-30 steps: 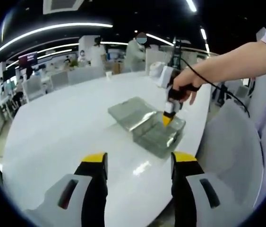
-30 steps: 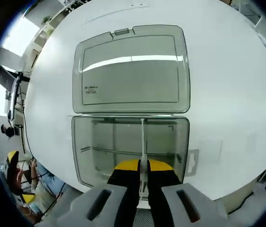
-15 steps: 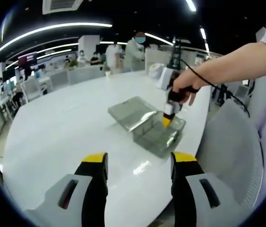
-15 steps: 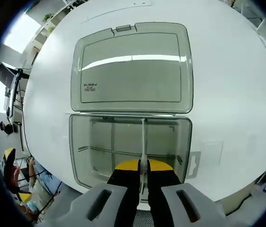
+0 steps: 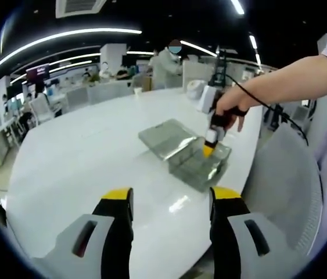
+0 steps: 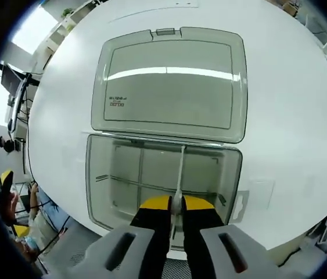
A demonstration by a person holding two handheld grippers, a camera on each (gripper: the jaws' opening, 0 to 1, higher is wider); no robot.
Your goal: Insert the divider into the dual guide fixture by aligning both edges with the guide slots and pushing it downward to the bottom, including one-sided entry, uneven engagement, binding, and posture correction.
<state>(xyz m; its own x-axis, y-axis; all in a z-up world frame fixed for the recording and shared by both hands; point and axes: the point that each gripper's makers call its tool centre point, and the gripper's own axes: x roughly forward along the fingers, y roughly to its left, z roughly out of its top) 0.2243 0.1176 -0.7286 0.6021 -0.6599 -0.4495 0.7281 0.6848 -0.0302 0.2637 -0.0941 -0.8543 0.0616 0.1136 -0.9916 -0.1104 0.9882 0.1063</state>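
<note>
Change: over the last second the right gripper (image 6: 176, 204) has kept its pinch on the divider (image 6: 179, 177) over the open box (image 6: 102, 186); the box sits a little differently in the right gripper view, mostly the camera's own shift. The divider looks no deeper, so the push has likely made little progress (binding or uneven entry is possible, I cannot confirm it).

Divider: a thin pale strip standing on edge inside the box, running from the fingers toward the hinge side, crossing a fixed partition.

Right fingers: pressed together on the divider's near end.

Left gripper (image 5: 171, 200): fingers spread, holding nothing, well apart from the box, above bare desk (image 5: 70, 157).

Right gripper from the left gripper view: a hand (image 5: 230, 107) holds it upright over the box (image 5: 195, 165), yellow tips at the near compartment.

Lid (image 6: 169, 87): laid flat beyond the hinge, clear of the work.

Edges: the box lies near the desk's edge on the person's side; its walls closely flank the divider's ends.

Open room: wide bare desk beyond and beside the lid; straight up is free for a posture correction.
</note>
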